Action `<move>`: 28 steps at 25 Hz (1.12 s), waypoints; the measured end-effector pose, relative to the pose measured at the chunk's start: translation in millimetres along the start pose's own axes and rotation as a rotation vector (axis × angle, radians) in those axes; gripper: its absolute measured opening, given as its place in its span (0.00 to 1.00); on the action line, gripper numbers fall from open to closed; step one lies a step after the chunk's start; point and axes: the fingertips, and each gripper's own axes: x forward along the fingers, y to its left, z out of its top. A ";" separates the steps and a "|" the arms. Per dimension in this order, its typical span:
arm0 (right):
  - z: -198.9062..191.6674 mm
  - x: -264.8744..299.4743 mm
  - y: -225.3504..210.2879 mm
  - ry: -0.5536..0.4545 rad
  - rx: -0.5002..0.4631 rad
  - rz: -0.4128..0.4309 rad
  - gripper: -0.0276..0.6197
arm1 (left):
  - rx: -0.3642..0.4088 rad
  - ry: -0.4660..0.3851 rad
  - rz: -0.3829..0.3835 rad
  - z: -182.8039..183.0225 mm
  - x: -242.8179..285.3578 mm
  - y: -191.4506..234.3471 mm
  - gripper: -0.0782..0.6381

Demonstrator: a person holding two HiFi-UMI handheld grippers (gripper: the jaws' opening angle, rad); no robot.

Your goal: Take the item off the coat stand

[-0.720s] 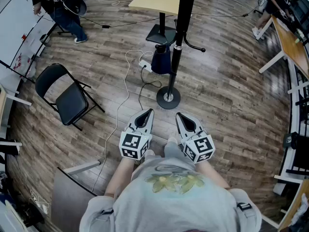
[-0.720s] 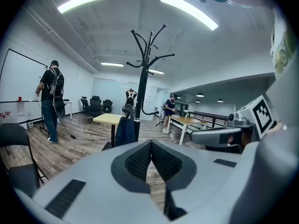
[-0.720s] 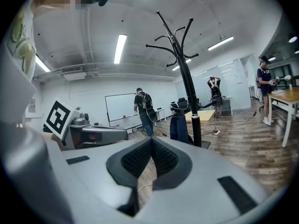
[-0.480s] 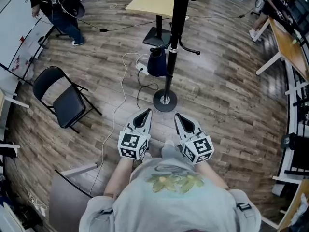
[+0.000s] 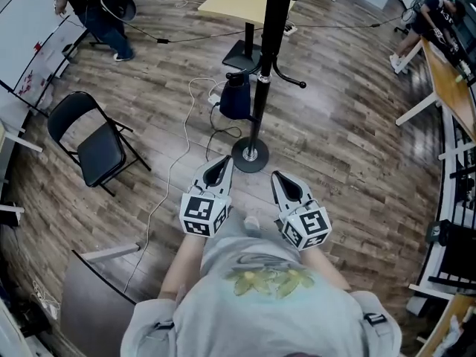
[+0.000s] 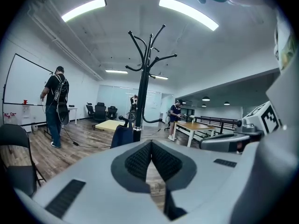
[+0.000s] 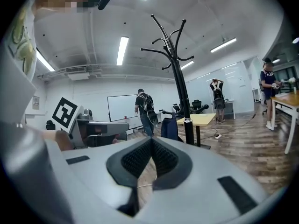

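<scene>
A black coat stand point(image 5: 264, 65) rises from a round base point(image 5: 249, 155) on the wood floor just ahead of me. A dark blue bag point(image 5: 235, 96) hangs from a low hook on its left side, also seen as the dark blue bag point(image 6: 121, 136) and the dark blue bag point(image 7: 170, 127). My left gripper point(image 5: 220, 167) and right gripper point(image 5: 280, 181) are held side by side close to my body, short of the base. Both are shut with nothing between the jaws. The stand's upper hooks point(image 6: 149, 50) are bare.
A black folding chair point(image 5: 93, 140) stands to the left. A white cable point(image 5: 186, 162) and power strip point(image 5: 216, 95) lie by the stand. A yellow table point(image 5: 242, 2) is behind it. People stand at the far left point(image 5: 93, 13) and far right point(image 5: 431, 17). A grey table corner point(image 5: 104, 303) is at my lower left.
I have come a little closer to the coat stand; its base now lies nearer the gripper tips. Both grippers stay shut and level.
</scene>
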 end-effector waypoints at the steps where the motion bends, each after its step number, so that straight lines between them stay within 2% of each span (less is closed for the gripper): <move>1: 0.3 1.6 -0.5 0.000 0.003 0.007 0.05 | 0.002 0.003 0.004 -0.1 1.1 0.0 0.13; 8: -3.8 18.7 -12.8 0.012 0.024 0.004 0.05 | 0.007 0.018 0.020 0.3 15.9 18.2 0.13; 17: 7.1 62.2 -24.1 0.014 0.043 -0.028 0.05 | 0.020 0.000 -0.047 19.2 52.9 47.8 0.13; 28: 21.4 106.8 -36.1 0.016 0.042 -0.048 0.05 | 0.041 0.015 -0.086 32.7 97.9 86.1 0.13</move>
